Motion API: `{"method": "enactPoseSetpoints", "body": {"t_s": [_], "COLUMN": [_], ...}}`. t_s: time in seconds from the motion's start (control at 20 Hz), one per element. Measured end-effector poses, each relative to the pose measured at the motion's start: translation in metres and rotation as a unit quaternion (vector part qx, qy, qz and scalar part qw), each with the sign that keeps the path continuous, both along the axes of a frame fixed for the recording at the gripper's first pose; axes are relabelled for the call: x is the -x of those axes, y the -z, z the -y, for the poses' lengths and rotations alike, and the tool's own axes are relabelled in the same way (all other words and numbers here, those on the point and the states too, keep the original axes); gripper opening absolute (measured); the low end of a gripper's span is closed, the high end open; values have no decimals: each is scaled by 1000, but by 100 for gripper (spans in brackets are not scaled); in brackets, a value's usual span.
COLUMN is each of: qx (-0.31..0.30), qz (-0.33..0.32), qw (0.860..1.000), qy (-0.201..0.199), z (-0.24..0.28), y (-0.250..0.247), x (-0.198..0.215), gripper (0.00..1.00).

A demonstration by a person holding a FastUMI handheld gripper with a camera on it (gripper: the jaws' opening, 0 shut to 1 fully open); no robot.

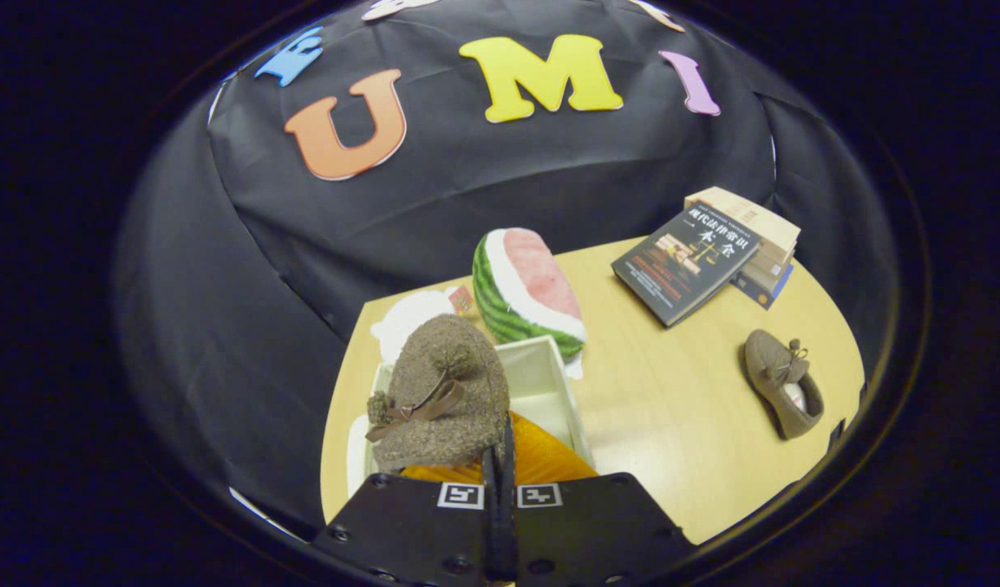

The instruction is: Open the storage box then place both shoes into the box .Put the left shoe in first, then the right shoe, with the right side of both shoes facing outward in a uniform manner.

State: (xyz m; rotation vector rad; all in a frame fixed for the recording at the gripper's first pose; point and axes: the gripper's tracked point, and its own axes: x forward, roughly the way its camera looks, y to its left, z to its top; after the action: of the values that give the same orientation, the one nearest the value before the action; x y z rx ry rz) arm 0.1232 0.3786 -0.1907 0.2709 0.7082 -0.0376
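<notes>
The gripper [500, 456] is clenched on 1 shoe [439, 399], its fingers nearly together on the shoe's edge, holding it over the open box [541, 383] at the table's [679, 408] near-left corner, so this looks like the first placement. The other shoe [781, 390] lies apart by the right edge, with books [708, 253] at the far-right corner and a watermelon plush [526, 293] just behind the box. Next, lower the held shoe in, right side outward, then let go.
</notes>
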Motion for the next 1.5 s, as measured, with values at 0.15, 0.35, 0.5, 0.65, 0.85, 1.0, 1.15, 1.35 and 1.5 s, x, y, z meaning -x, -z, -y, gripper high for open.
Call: {"method": "enactPoseSetpoints", "body": {"t_s": [0.15,0.35,0.5,0.65,0.85,1.0,1.15,1.35,1.5], "qx": [1,-16,-13,-18,-14,-13,-6,27,50], "qz": [-30,-94,-115,-131,-160,-161,-139,-71,-16], "qw": [1000,995,993,991,987,987,990,995,995], "qy": [7,31,34,13,0,-11,-34,-65,-80], "z": [-15,-28,-37,-55,-61,-58,-55,-41,-21], "y": [34,75,89,100,115,111,94,52,13], "x": [-4,-7,-9,-9,4,10,12,16,25], "gripper": [0,0,2,11,26,42,57,72,75]}}
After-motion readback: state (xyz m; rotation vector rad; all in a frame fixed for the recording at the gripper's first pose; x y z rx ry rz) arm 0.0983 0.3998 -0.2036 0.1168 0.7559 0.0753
